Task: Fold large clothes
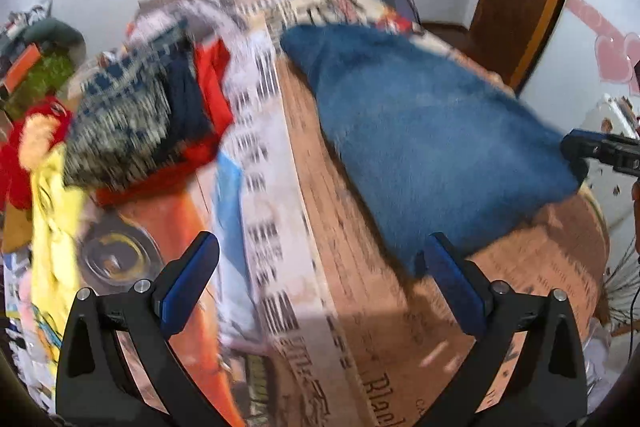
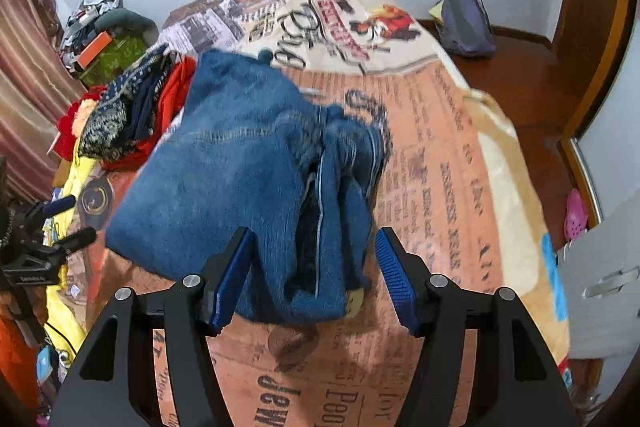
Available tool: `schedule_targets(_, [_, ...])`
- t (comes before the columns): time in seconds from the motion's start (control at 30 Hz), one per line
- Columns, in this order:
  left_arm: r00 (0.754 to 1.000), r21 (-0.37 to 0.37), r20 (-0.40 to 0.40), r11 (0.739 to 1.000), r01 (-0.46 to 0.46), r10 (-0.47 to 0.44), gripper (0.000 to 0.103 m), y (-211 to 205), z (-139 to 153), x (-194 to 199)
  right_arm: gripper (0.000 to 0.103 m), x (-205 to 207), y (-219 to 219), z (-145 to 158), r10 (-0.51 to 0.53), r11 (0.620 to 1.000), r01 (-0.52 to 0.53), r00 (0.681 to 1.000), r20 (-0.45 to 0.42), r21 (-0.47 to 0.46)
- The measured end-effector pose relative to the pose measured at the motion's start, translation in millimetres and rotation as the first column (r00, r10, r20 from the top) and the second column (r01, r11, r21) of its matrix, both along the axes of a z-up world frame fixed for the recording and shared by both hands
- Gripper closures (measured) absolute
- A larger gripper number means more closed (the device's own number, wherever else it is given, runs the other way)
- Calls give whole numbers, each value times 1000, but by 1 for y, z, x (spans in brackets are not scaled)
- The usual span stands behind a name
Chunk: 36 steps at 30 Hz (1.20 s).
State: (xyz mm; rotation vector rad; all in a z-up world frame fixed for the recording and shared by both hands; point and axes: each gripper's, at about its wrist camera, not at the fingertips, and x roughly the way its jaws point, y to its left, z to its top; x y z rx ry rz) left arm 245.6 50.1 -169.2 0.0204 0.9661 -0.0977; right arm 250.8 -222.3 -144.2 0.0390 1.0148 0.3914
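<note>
A pair of blue jeans (image 2: 240, 163) lies folded in a thick bundle on the newspaper-print bedspread (image 2: 440, 155). Its bunched waist end points toward my right gripper (image 2: 316, 267), which is open, with the denim edge between its blue pads and nothing held. In the left wrist view the jeans (image 1: 420, 139) lie to the right and ahead of my left gripper (image 1: 320, 275), which is open and empty above the bedspread (image 1: 360, 307). The right gripper's tip (image 1: 600, 147) shows at the far right edge of the jeans. The left wrist view is motion-blurred.
A heap of other clothes, patterned, dark blue and red (image 2: 132, 111), lies at the bed's left side, with yellow fabric (image 1: 52, 219) beside it. A purple bag (image 2: 466, 21) sits on the wooden floor at right. Cluttered shelves (image 2: 108, 39) stand at the left wall.
</note>
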Motion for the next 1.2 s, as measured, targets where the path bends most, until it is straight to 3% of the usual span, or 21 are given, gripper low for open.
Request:
schedule_targets(0.13, [996,3,86,1000,0,0,0,-4,29,18,42,17,7,14,14,1000,-14,998,55,-3])
schedule_targets(0.23, [995,16,95,1000,2,-3,0,-15,33,38,29,35,17,14,10,1000,-9,998,61,-16])
schedule_targets(0.43, [999,-14,26,1000,20,-19,0,-40,5,78,26,70,31,-15,27,999,-28,999,-31,-16])
schedule_targets(0.57, [999,-7,-25,1000,28,-28,0,-54,-19,91,25,83,20,-38,3,997,-8,998,-63,-72])
schedule_targets(0.67, [999,6,-43,1000,25,-25,0,-59,-30,93,25,82,4,-42,17,1000,-18,996,-82,-10])
schedule_targets(0.93, [1000,16,-9,1000,0,1,0,-51,-19,91,22,63,3,-2,17,1000,-16,1000,23,-26])
schedule_targets(1.1, [1000,-22,-9,1000,-12,12,0,-41,-12,84,18,64,8,-9,55,996,-52,997,-47,72])
schedule_targets(1.2, [998,-99,-59,995,-8,2,0,-33,-18,84,18,66,11,-31,75,994,-64,990,-117,92])
